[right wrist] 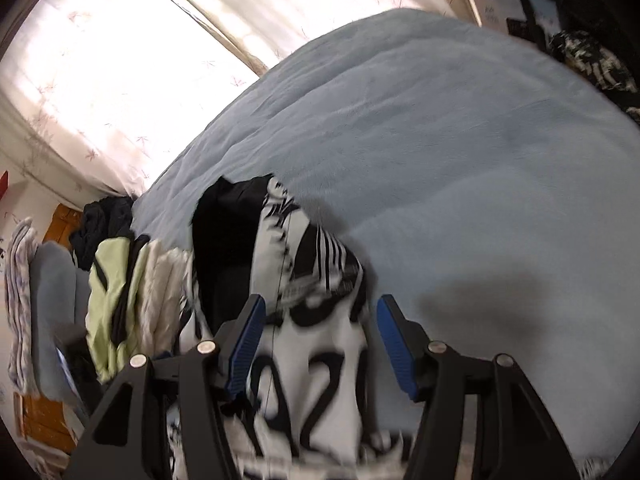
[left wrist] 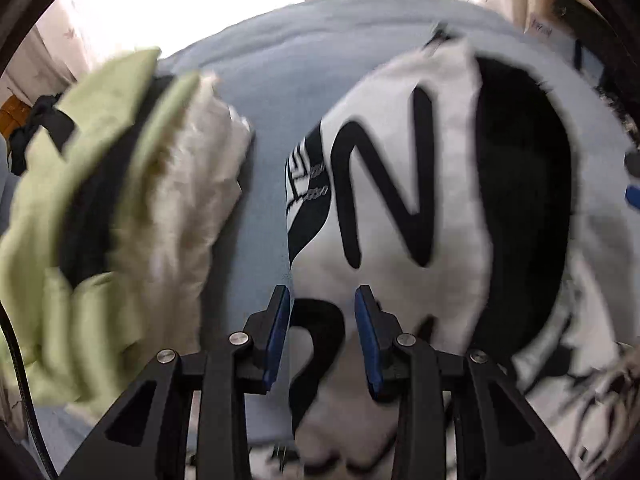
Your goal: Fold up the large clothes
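White-and-black printed garment (left wrist: 404, 184), large black lettering on white knit, lies bunched on the pale blue bed cover (right wrist: 440, 140). I read it as folded into a compact bundle, though blur hides its edges.

Left gripper (left wrist: 322, 336): jaws narrow but parted, blue pads standing clear to either side of the fabric below; I see no cloth pinched between them. The garment lies directly ahead and beneath, spreading away to the right in this view.

Right gripper (right wrist: 320, 344): jaws wider apart, the printed cloth showing between and under them, the pads not pressing on it. The bundle's long axis runs away from me along the line of the fingers in this view.

Pile of folded clothes (left wrist: 100, 220), pale green, black and cream, sits just left of the garment, close beside it, possibly touching.

Judgement: both grippers are over the bundle at about equal reach. Next grip depends on approaching across the short axis, at the near edge.
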`<state>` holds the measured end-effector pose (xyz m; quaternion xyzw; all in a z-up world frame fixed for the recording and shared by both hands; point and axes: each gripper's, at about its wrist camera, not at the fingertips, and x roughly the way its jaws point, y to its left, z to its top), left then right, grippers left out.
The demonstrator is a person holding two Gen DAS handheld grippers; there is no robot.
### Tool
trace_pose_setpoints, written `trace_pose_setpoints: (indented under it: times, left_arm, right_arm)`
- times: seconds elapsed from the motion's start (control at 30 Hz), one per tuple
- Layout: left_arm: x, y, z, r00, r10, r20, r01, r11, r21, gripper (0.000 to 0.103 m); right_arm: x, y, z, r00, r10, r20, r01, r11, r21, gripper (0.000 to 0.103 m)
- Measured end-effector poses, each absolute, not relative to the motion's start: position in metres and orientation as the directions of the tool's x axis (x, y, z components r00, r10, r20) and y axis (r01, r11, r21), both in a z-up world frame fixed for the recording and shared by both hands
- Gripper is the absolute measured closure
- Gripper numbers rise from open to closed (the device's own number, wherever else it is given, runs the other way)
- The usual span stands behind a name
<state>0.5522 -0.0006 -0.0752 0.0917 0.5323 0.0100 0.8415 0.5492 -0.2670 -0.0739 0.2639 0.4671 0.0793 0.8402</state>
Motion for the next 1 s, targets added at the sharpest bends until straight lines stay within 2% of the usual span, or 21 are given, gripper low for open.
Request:
trace_pose_setpoints:
  times: [0.07, 0.13, 0.2, 0.5, 0.57, 0.67, 0.77, 0.97, 1.0]
  left_arm:
    - [0.563, 0.005, -0.094, 0.401, 0.093, -0.911, 0.076, 0.988, 0.135, 0.059]
    - [0.568, 0.01, -0.106, 0.398, 0.106, -0.911, 0.064, 0.988, 0.142, 0.036]
    - [0.572, 0.014, -0.11, 0.424, 0.114, -0.898, 0.058, 0.987, 0.152, 0.024]
    - [0.581, 0.015, -0.115, 0.43, 0.007, -0.903, 0.089, 0.995, 0.05, 0.023]
    - [0.579, 0.015, -0.115, 0.411, -0.036, -0.911, 0.107, 0.994, 0.009, 0.023]
    - [0.564, 0.014, -0.12, 0.41, -0.047, -0.911, 0.136, 0.991, 0.009, 0.023]
    - [0.559, 0.009, -0.123, 0.418, -0.032, -0.908, 0.146, 0.989, 0.032, 0.023]
    - [0.559, 0.005, -0.13, 0.428, -0.021, -0.904, 0.142, 0.989, 0.044, 0.023]
    - [0.556, -0.001, -0.131, 0.434, -0.019, -0.901, 0.145, 0.988, 0.049, 0.028]
  right_arm:
    - [0.571, -0.261, -0.088, 0.544, 0.403, -0.736, 0.098, 0.841, 0.533, 0.045]
    - [0.586, -0.256, -0.097, 0.539, 0.421, -0.73, 0.072, 0.84, 0.537, 0.045]
    - [0.599, -0.249, -0.105, 0.534, 0.427, -0.73, 0.036, 0.851, 0.524, 0.045]
    - [0.629, -0.231, -0.143, 0.478, 0.415, -0.774, -0.005, 0.882, 0.471, 0.045]
    - [0.628, -0.23, -0.146, 0.486, 0.415, -0.769, -0.008, 0.882, 0.47, 0.045]
    - [0.624, -0.236, -0.141, 0.515, 0.398, -0.759, 0.007, 0.884, 0.468, 0.044]
    - [0.62, -0.253, -0.141, 0.531, 0.406, -0.744, 0.036, 0.866, 0.499, 0.031]
    - [0.626, -0.259, -0.158, 0.479, 0.501, -0.721, 0.039, 0.809, 0.587, 0.027]
    - [0.628, -0.252, -0.16, 0.47, 0.533, -0.704, 0.02, 0.791, 0.612, 0.027]
